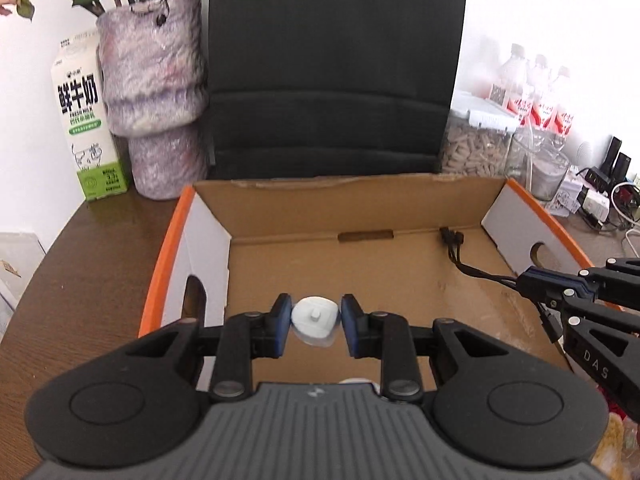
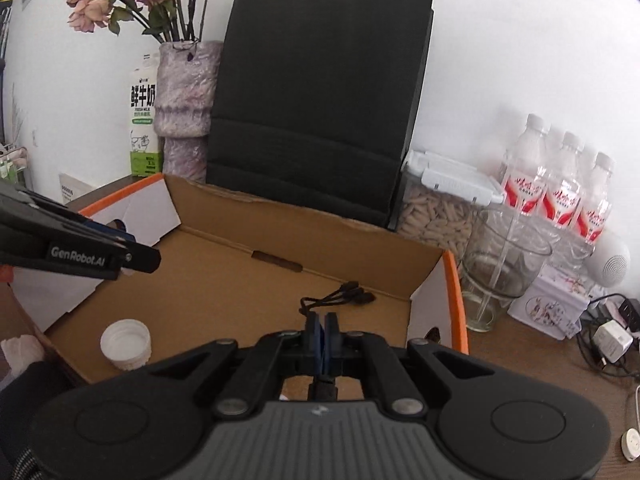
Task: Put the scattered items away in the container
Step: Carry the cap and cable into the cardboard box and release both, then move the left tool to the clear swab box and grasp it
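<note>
Over the near end of the cardboard box [image 1: 400, 200], the left gripper [image 1: 314, 322] pinches a small white cap-like piece [image 1: 314, 316] and the right gripper [image 2: 322, 340], jaws fully together, clamps a black cable [image 2: 344, 292] trailing to the far corner, so both seem ready to release.

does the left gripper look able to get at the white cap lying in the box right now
Probably not yet. The left gripper hangs over the open box with nothing between it and the white cap, but its fingers are already shut on a small white plug-like piece, which it would have to drop first.
</note>
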